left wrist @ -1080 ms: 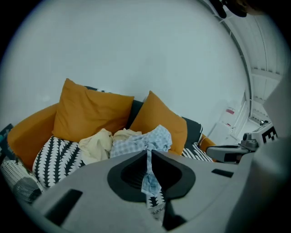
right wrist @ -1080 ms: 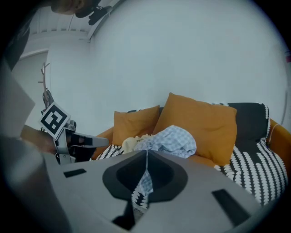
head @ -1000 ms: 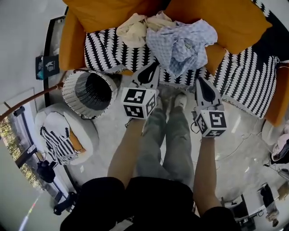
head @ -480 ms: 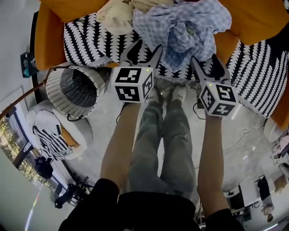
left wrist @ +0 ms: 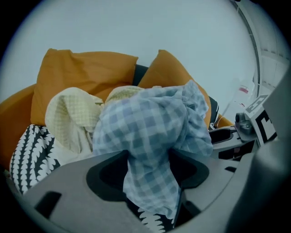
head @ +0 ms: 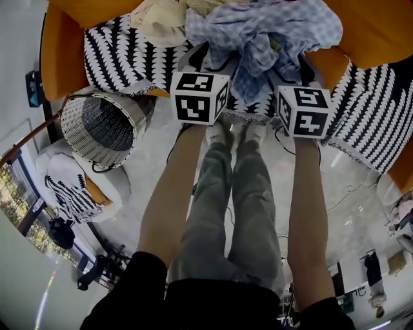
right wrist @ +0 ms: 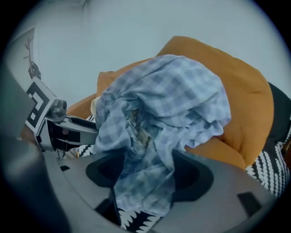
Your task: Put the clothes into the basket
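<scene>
While both pairs of jaws are spreading wide, a hanging fold of the blue checked shirt [head: 258, 32] lies between each: the left gripper [left wrist: 148, 173] straddles its left part, the right gripper [right wrist: 148, 175] its right, neither pinching it. The shirt is heaped on the orange sofa [head: 58, 51], straight ahead of both tools, beside a cream garment [head: 161, 19]. The woven basket [head: 72, 122] stands on the floor to the person's left, nearer the left gripper. No writing is readable, only the grippers' square markers

A black short-sleeved top [head: 193, 300], grey-green trousers [head: 226, 206] and pale shoes [head: 235, 134] are worn; the left gripper [left wrist: 150, 161] and right gripper [right wrist: 145, 166] are smooth grey with black recesses. Each carries a white cube [head: 200, 97] with black square markers.
</scene>
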A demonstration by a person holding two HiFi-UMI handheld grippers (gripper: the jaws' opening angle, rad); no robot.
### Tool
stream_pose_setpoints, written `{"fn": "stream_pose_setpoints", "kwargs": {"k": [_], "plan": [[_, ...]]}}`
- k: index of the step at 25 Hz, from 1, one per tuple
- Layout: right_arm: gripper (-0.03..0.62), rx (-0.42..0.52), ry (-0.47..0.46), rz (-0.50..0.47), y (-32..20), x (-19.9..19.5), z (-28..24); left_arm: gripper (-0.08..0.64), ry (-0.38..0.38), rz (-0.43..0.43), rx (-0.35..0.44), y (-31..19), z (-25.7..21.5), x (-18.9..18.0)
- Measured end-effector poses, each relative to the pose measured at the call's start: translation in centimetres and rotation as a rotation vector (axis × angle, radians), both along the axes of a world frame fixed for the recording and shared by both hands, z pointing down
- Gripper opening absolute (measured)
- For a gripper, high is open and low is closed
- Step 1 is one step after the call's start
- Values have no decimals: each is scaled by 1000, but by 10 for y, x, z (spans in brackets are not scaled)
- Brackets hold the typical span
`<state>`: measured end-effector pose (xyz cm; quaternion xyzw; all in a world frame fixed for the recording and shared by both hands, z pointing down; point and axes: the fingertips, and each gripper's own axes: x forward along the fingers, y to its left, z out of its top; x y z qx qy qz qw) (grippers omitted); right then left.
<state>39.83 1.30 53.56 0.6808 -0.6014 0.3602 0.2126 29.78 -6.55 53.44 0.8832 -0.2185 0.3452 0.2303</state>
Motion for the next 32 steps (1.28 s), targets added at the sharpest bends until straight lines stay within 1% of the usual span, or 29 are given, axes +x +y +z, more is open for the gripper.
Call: {"fn": "stream_pose_setpoints", "kwargs": {"k": [2,3,4,6,7,9,13,18,23,25,28,32], "plan": [[309,-19,13,-7,-2,-3,3,267,-23,16,-4,0,6,8],[256,-29,16,-10,-3,-5,5,259,-31,28,-3,1,8,11],[147,-37,13,-13,-2,-8,6,223,-35,40,-2,2,9,12],[95,-44,-15,-16,0,-15,9,125,-39,50,3,4,9,12],[83,-41,-35,-15,3,-18,8,85,-41,47,5,5,7,10],[71,-28,-62,-8,9,-20,2,58,-37,33,4,8,1,5],[64,24,-77,12,20,-24,-19,51,-2,-1,8,12,-21,-8],[61,122,-79,37,31,-33,-55,49,68,-61,26,18,-55,-28],[60,223,-58,57,42,-38,-106,49,143,-83,53,34,-93,-45],[58,262,-43,53,43,-37,-128,49,176,-95,58,41,-109,-48],[58,310,-29,37,41,-47,-160,49,207,-116,64,49,-129,-63],[58,370,-11,-4,36,-61,-208,49,248,-168,84,55,-168,-83]]}}
